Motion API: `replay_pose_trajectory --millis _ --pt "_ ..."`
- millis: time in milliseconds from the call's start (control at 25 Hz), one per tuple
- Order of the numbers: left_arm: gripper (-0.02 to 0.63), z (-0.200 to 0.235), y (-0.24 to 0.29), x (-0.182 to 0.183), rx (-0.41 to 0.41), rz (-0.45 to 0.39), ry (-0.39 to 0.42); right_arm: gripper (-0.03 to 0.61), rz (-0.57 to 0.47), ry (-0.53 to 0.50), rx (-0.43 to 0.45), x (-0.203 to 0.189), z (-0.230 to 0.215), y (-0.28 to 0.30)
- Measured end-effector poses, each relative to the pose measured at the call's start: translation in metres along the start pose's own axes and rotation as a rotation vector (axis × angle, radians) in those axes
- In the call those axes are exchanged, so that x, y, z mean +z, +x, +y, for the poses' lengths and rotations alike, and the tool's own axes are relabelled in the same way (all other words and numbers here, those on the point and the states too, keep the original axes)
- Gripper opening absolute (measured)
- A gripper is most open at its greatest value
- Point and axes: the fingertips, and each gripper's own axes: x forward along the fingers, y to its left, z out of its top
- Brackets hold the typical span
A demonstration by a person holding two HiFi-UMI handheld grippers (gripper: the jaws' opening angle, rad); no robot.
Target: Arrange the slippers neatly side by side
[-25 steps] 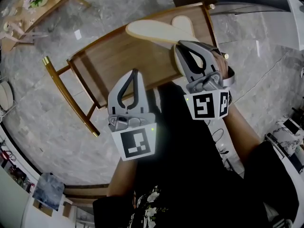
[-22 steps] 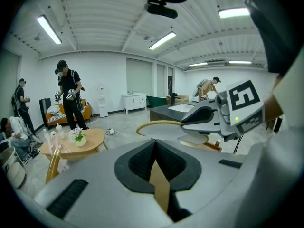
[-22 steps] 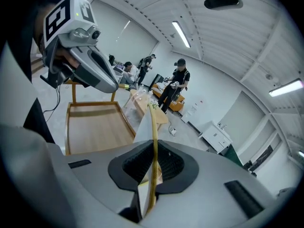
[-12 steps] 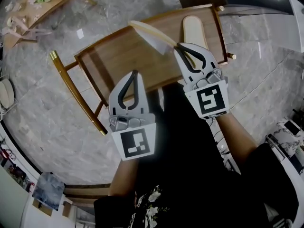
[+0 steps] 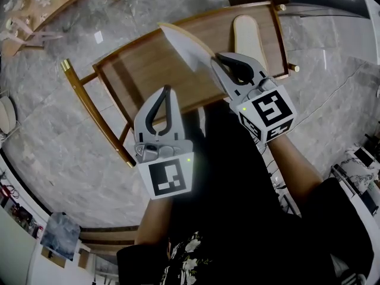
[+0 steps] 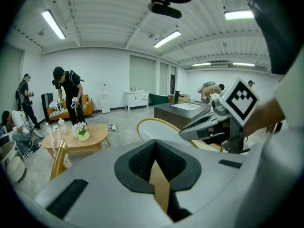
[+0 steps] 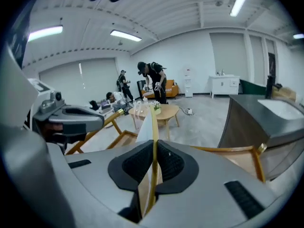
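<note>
A cream slipper [image 5: 249, 37] lies flat at the far right of a low wooden table [image 5: 148, 64]. My right gripper [image 5: 217, 58] is shut on the second cream slipper [image 5: 189, 45], which stands on edge above the table top, left of the first. In the right gripper view this slipper [image 7: 153, 122] runs thin and upright between the pads of the right gripper [image 7: 154, 148]. My left gripper [image 5: 165, 91] hangs over the table's near edge, shut and empty. From the left gripper [image 6: 155, 144] view, the held slipper [image 6: 159, 133] shows ahead to the right.
The table has brass-coloured legs [image 5: 89, 108] and stands on a grey marble floor. A round wooden coffee table with flowers [image 5: 47, 2] stands at the far left. People stand by an orange sofa [image 6: 71, 106]. A dark counter [image 6: 190, 110] is beyond the table.
My right gripper has rolled, turning the held slipper from flat to on edge, and sunk a little toward the table. The left gripper shifted slightly, still shut.
</note>
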Motion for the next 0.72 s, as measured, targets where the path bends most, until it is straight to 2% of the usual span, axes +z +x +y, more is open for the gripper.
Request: replay_pose_trajectory --millis 80,520,720 --pt "0.003 0.0 0.0 -0.003 -0.002 0.008 -0.005 0.021 0.0 0.081 0.027 -0.005 -0.001 0.002" --pt "0.003 -0.007 0.003 -0.021 -0.016 0.058 -0.019 0.021 0.026 0.343 0.211 -0.033 0.002 0.013" --pt "0.003 -0.012 0.006 -0.021 -0.027 0.06 -0.017 0.021 0.014 0.502 0.283 -0.041 0.003 0.015"
